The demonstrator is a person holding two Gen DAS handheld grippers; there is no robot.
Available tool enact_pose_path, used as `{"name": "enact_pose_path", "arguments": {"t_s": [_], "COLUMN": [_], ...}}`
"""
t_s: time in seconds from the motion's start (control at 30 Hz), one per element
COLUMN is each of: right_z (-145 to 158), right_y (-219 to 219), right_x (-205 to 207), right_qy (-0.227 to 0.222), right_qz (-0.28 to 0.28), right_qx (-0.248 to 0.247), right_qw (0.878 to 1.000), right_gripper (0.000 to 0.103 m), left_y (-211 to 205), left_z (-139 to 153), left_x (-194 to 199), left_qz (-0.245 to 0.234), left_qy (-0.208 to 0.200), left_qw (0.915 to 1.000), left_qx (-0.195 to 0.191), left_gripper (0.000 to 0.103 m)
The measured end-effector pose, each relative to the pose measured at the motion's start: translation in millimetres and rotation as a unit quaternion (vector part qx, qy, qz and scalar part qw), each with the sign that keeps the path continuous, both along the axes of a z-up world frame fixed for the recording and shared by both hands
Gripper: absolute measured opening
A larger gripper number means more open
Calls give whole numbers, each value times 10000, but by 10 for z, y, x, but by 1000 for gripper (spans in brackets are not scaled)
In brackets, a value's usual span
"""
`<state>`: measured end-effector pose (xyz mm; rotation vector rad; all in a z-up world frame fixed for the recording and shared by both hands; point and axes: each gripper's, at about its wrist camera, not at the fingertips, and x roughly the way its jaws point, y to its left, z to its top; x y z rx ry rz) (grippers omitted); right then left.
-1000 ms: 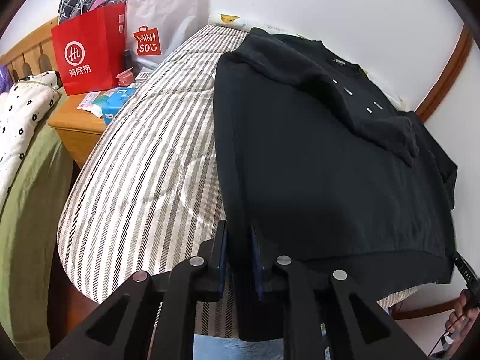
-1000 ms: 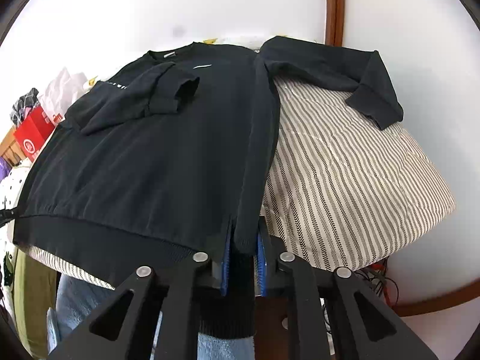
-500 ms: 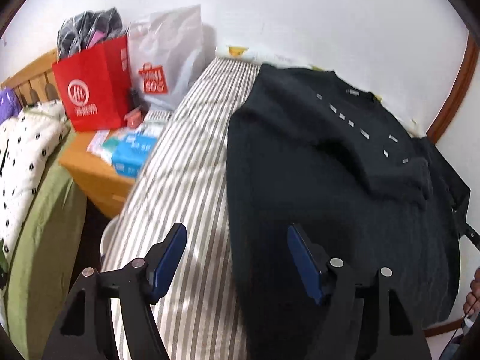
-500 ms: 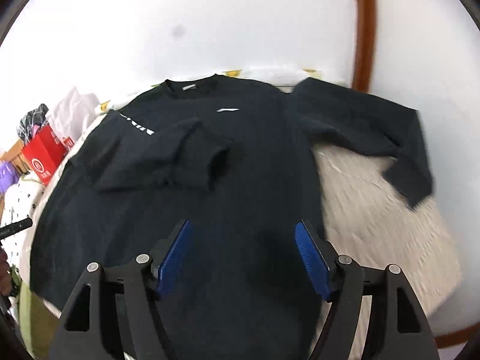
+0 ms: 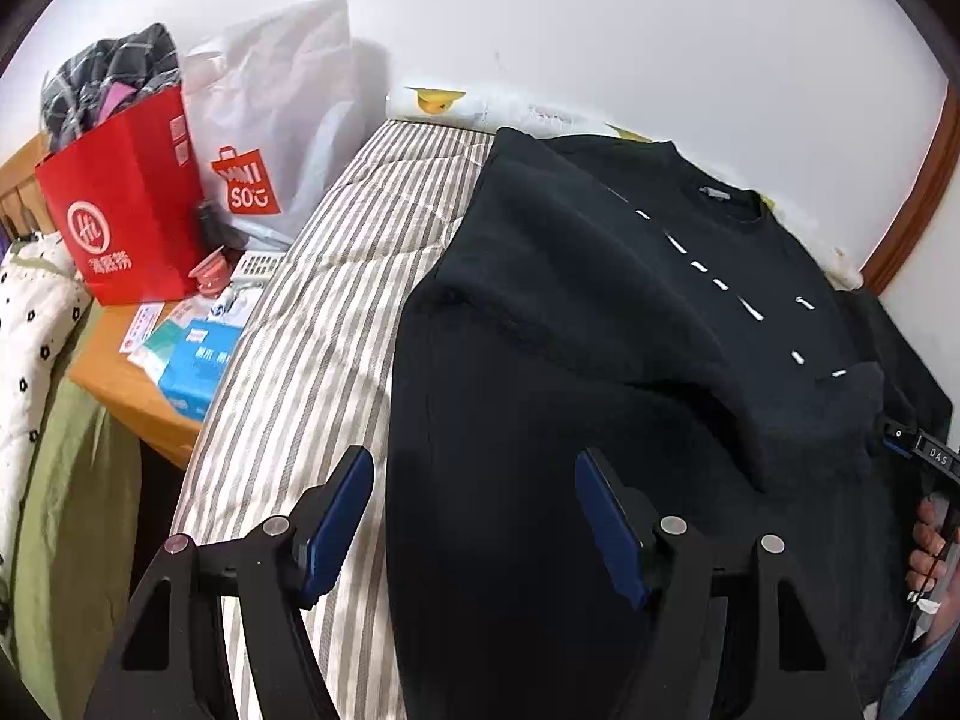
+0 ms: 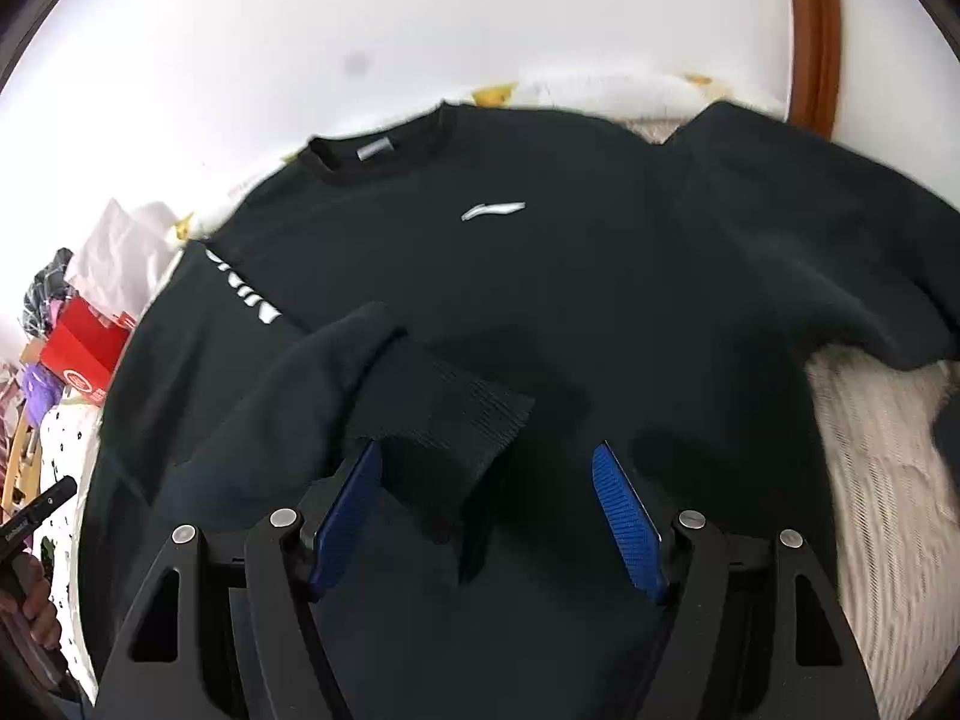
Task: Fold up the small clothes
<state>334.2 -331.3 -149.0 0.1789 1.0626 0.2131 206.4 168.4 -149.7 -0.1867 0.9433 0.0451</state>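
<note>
A black sweatshirt (image 5: 600, 360) lies flat, front up, on the striped bed (image 5: 312, 324). One sleeve is folded across the chest, and its ribbed cuff (image 6: 468, 414) lies just ahead of my right gripper (image 6: 486, 456). The other sleeve (image 6: 810, 252) is spread out to the right. My right gripper hovers open over the middle of the body with nothing between its blue pads. My left gripper (image 5: 474, 468) is open too, above the sweatshirt's left side edge; one finger is over the bedding, the other over the cloth. Neither gripper holds anything.
A red paper bag (image 5: 126, 210) and a white shopping bag (image 5: 282, 120) stand on a wooden nightstand (image 5: 120, 390) left of the bed, with a blue tissue pack (image 5: 192, 366). A white wall lies behind the bed, and a brown door frame (image 6: 813, 30) is at the right.
Both grippers were shut on the sweatshirt's bottom hem corners; they have let go, opened wide and moved up over the garment toward its chest.
</note>
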Motion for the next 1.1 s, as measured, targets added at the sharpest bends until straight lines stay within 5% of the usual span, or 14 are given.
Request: {"name": "enact_pose_path", "arguments": {"t_s": [0.23, 0.33, 0.4, 0.77, 0.93, 1.1], "right_z": [-165, -169, -152, 774, 723, 348], "right_y": [222, 412, 484, -214, -476, -539], "right_x": [303, 374, 403, 425, 386, 390], "right_qy": [-52, -101, -142, -1004, -764, -244], "right_qz": [172, 509, 663, 275, 117, 15], "right_qx": [51, -69, -210, 28, -137, -375], "right_qw": [9998, 9986, 9975, 9946, 9969, 9990], "right_gripper": [76, 46, 14, 10, 10, 14], "left_y": [-48, -62, -62, -70, -54, -43], "left_z": [-156, -222, -262, -321, -316, -301], "left_x": [307, 349, 360, 353, 351, 348], "left_qz": [-61, -37, -6, 72, 82, 74], "left_qy": [198, 239, 271, 246, 253, 250], "left_qw": [9996, 9996, 9994, 9989, 9990, 9990], "left_qx": [172, 170, 210, 401, 370, 364], "left_gripper": [68, 68, 68, 70, 71, 71]}}
